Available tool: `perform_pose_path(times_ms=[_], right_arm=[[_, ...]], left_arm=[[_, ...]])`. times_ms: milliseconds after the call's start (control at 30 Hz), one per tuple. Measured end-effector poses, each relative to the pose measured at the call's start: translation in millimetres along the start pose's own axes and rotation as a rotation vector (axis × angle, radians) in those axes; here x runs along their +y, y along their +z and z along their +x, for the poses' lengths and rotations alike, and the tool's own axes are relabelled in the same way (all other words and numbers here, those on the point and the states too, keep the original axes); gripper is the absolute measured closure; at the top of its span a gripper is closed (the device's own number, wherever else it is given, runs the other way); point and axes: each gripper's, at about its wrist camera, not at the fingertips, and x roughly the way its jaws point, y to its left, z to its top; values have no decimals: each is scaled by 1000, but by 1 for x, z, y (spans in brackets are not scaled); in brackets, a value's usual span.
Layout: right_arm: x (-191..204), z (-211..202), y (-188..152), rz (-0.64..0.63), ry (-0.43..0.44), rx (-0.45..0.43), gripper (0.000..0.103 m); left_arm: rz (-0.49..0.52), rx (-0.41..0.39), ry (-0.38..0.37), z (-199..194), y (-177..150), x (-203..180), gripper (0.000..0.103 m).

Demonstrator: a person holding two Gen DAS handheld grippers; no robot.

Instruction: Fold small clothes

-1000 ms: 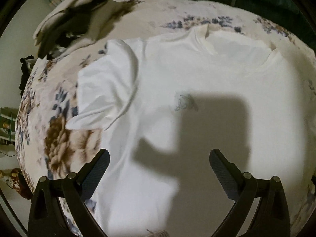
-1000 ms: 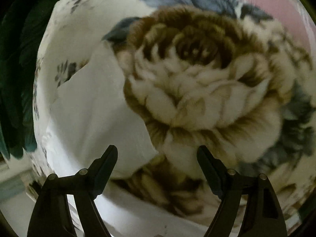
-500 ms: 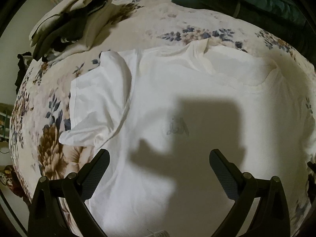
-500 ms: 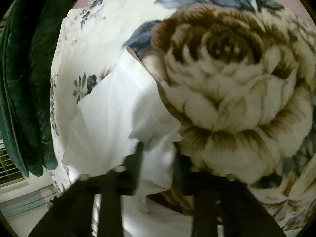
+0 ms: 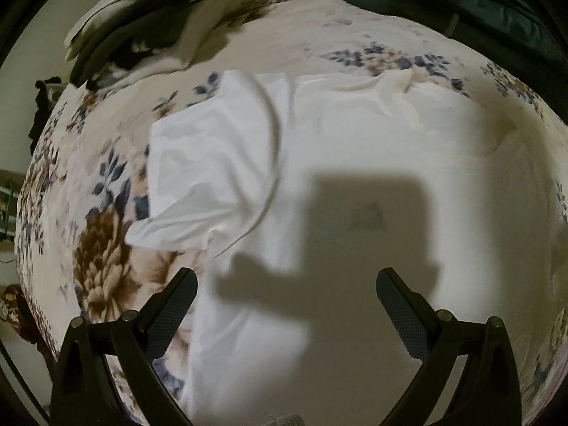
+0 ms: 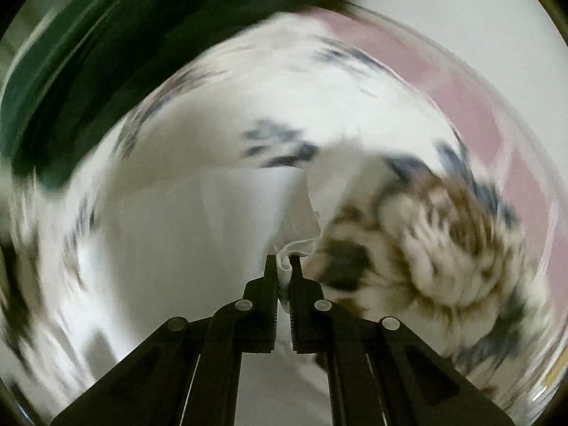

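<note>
A white t-shirt (image 5: 355,149) lies spread on the floral bedspread (image 5: 103,259), neck toward the far side, its left sleeve (image 5: 213,177) folded over the body. My left gripper (image 5: 285,301) is open and empty, hovering above the shirt's lower left part. My right gripper (image 6: 283,266) is shut on a pinch of the white shirt (image 6: 198,234) at its edge, lifted off the bedspread (image 6: 443,248). The right wrist view is motion-blurred.
A pile of dark and light clothes (image 5: 149,32) lies at the far left of the bed. Dark green bedding (image 5: 443,3) lies along the far edge, and shows in the right wrist view (image 6: 88,53). The bed's left edge drops toward the floor (image 5: 14,284).
My right gripper closed on the shirt's edge and is swinging it up and over. My left gripper shifted slightly toward the shirt's left side and stayed open.
</note>
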Motion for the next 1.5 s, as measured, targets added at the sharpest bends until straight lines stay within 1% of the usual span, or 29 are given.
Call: perform_pose_path(times_ms=[67,133,267,367,400,467,500,533,567,600,633,667,733,767,800,833,867,967,1000,1033,1067,1133,1200,1233,1267,1367,1400,1467,1500], right_arm=[[49,3,-11,-175,-51,-13,98],[96,8,-28,-326,-79,-31,98],[182,26,-82,-613,-151,-55,98],[214,42,-125,-749,-184,-29,98],[222,47,-132,-774,-188,-8,97],[227,48,-147,-814,-158,48,92],[227,43,-149,-814,-133,57,88],[226,36,-151,-803,-85,76,76],[221,29,-153,-778,-15,115,60],[220,23,-154,-741,45,152,53],[211,17,-152,-682,90,182,47],[197,10,-150,-600,131,208,47],[170,3,-147,-470,157,244,47],[153,1,-144,-393,162,257,47],[139,1,-143,-327,163,266,47],[124,1,-143,-258,165,275,47],[105,4,-143,-173,170,292,47],[65,18,-148,3,152,340,47],[56,21,-149,42,149,348,47],[46,25,-151,79,145,357,47],[37,28,-152,110,143,362,47],[24,32,-149,145,143,368,47],[12,31,-150,158,145,363,47],[9,29,-150,158,144,358,47],[7,27,-151,153,141,352,47],[2,22,-149,149,143,336,47],[2,21,-146,146,143,332,47],[2,19,-145,142,146,323,47],[8,18,-140,139,145,322,47]], left_arm=[[4,1,20,1,-7,12,0],[4,8,43,3,-15,26,0],[-19,31,72,7,-31,59,0],[-47,46,96,11,-39,85,0],[-60,51,104,12,-41,93,0],[-95,61,112,14,-46,113,0],[-110,64,114,14,-47,120,0],[-130,66,113,13,-49,127,0],[-155,68,110,13,-50,138,0],[-173,71,103,13,-50,144,0],[-201,76,73,13,-50,152,0],[-228,82,38,14,-49,158,0],[-310,108,-74,20,-44,172,0],[-358,121,-143,25,-42,178,0],[-430,134,-237,31,-38,185,0],[-481,140,-312,37,-35,189,0],[-534,144,-387,43,-33,193,3],[-707,166,-620,71,-22,200,6],[-758,166,-682,80,-19,201,6],[-791,164,-714,87,-16,201,6],[-823,162,-730,93,-14,200,9],[-893,144,-745,103,-8,201,21],[-918,125,-702,109,-1,206,66],[-924,120,-686,111,1,209,77],[-930,110,-655,110,5,211,93],[-908,42,-560,98,12,220,98],[-858,-5,-519,86,18,220,98],[-748,-67,-464,67,25,214,99],[-658,-111,-440,51,33,203,99]])
